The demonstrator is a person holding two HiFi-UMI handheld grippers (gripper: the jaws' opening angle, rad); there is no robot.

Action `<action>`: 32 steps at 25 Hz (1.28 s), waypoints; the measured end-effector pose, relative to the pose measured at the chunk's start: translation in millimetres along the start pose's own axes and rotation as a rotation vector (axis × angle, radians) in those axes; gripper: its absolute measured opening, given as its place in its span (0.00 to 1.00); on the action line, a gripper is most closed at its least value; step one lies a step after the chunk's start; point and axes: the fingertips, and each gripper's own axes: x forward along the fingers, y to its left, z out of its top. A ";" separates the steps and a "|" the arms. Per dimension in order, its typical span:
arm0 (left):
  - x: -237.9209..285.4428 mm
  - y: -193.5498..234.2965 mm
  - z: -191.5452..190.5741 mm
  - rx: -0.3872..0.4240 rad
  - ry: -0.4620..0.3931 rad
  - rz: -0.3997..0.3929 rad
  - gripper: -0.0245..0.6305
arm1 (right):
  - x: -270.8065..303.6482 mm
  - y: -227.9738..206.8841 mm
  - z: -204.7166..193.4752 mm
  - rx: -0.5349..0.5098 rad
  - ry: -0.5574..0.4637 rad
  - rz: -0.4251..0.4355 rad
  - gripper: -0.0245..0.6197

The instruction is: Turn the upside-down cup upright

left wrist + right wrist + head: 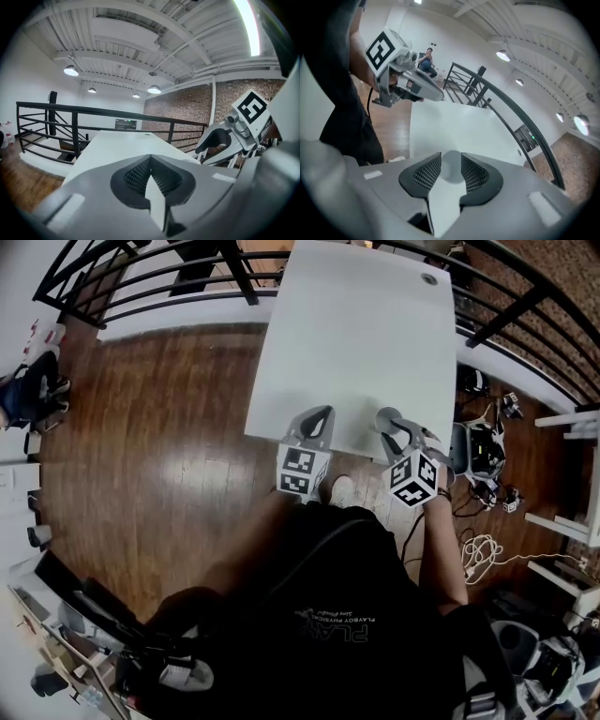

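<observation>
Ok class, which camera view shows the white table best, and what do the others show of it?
The head view: it looks down on almost the whole table top. The left gripper view sees it low and foreshortened beyond its jaws; the right gripper view shows only a slanted part.

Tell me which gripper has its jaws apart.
The right gripper: its jaws stand apart, with a grey round thing, perhaps the cup, showing in the gap. On the left gripper they meet at the tips, nothing between them.
</observation>
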 end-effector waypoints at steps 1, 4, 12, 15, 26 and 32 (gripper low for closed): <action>0.4 0.2 0.0 0.001 0.001 0.004 0.04 | -3.9 -3.8 3.6 0.032 -0.042 -0.016 0.26; 1.2 1.3 1.4 0.001 0.001 0.011 0.04 | -16.2 -18.1 11.8 0.098 -0.145 -0.092 0.20; 6.4 -2.9 1.7 0.025 0.015 0.020 0.04 | -31.5 -41.0 22.0 0.205 -0.265 -0.224 0.06; 6.8 -3.8 0.1 0.027 0.023 0.025 0.04 | -35.9 -49.2 23.8 0.270 -0.308 -0.243 0.06; 17.7 -40.6 10.7 0.091 0.029 -0.015 0.04 | -25.6 -49.5 24.2 0.558 -0.428 -0.078 0.06; 13.5 -45.3 9.0 0.085 0.050 0.020 0.04 | -28.1 -50.7 19.4 0.588 -0.447 -0.090 0.06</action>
